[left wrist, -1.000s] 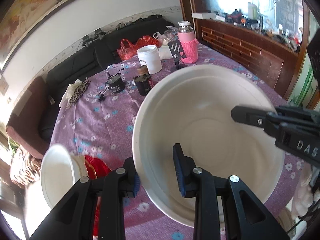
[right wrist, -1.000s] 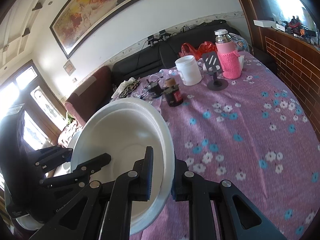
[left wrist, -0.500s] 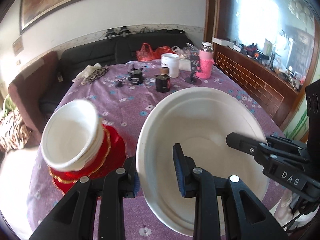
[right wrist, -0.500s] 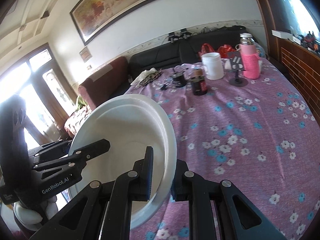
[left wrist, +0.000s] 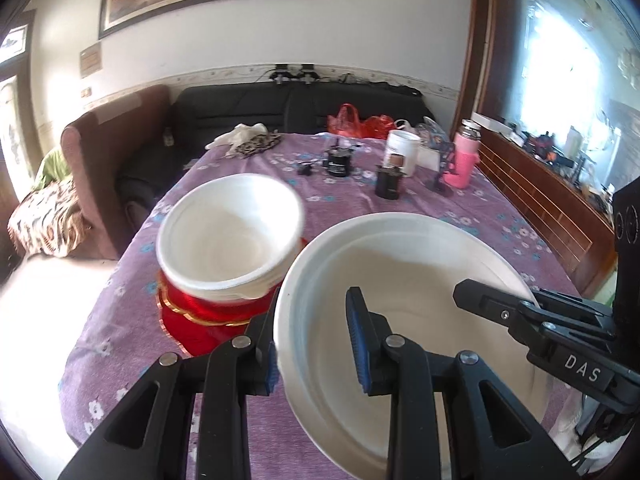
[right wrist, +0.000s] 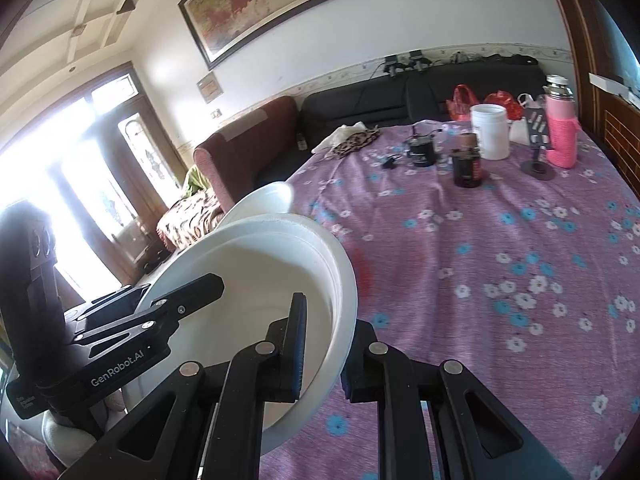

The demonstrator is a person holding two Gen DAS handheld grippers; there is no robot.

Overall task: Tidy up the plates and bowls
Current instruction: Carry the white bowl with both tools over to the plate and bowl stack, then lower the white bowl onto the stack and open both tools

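the left tool (left wrist: 316,344) is closed on the near rim of a large white bowl (left wrist: 404,280), with one blue pad inside the bowl and the other pad outside against its wall. the right tool (right wrist: 322,354) grips the opposite rim of the same bowl in the same way, one finger inside and one outside. in the left wrist view the right tool reaches in from the right edge, and in the right wrist view the left tool comes in from the left. the bowl is held in the air between both tools, above the near part of the table (left wrist: 224,168), which carries a purple cloth with small flowers.

just beside the bowl, to its left in the left wrist view, a stack of white bowls (left wrist: 230,236) sits on red plates with gold rims (left wrist: 200,312). the stack looks a little blurred.

at the far end of the table stand a white jar (right wrist: 490,132), a dark jar (right wrist: 466,166), a pink bottle (right wrist: 562,134) and a small black stand (right wrist: 538,156). a dark sofa (left wrist: 280,108) is behind the table.
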